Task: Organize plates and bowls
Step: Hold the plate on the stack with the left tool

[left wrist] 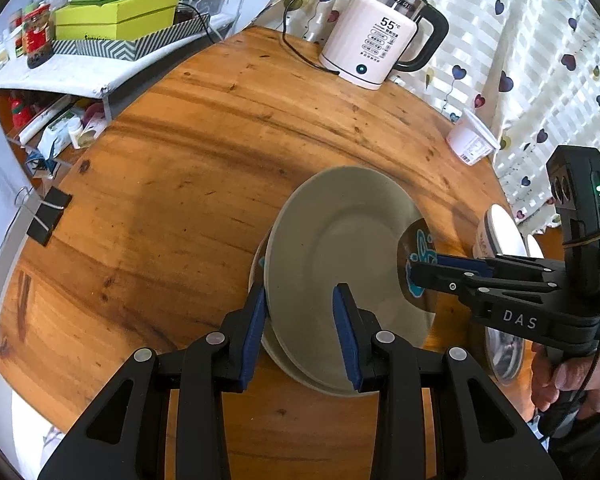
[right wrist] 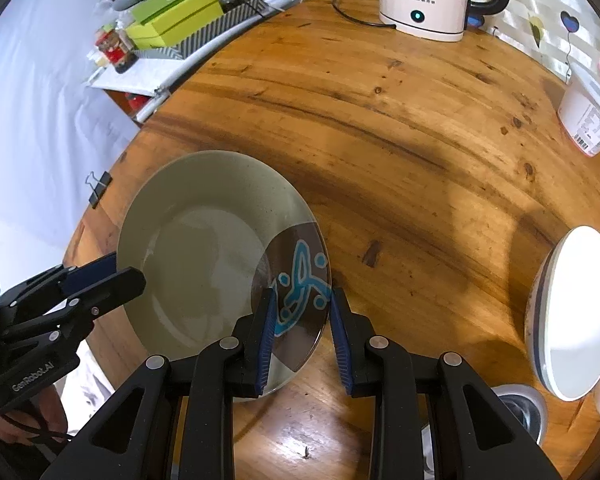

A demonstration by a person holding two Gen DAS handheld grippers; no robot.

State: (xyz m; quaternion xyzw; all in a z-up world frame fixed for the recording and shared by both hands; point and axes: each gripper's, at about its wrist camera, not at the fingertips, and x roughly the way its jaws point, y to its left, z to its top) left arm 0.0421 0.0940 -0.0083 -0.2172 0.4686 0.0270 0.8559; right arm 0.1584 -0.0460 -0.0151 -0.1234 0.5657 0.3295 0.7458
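Note:
A grey-green plate [left wrist: 340, 240] with a brown patch and a blue pattern on one side hangs tilted over the wooden table [left wrist: 180, 200]. My left gripper [left wrist: 300, 296] is shut on its near rim. A second, paler rim shows just under it in the same grip. In the right wrist view the plate [right wrist: 204, 240] fills the left half, and my right gripper [right wrist: 303, 298] is shut on the patterned rim. Each gripper shows in the other's view: the right gripper [left wrist: 412, 276] clamps the brown patch, the left gripper [right wrist: 128, 272] the opposite edge.
White bowls [right wrist: 580, 320] and a steel bowl [right wrist: 516, 404] stand at the table's right edge. A white kettle [left wrist: 372, 40] with its cord and a white tub [left wrist: 470, 140] sit at the back. A binder clip [left wrist: 48, 216] grips the left edge. A cluttered shelf [left wrist: 100, 40] lies beyond.

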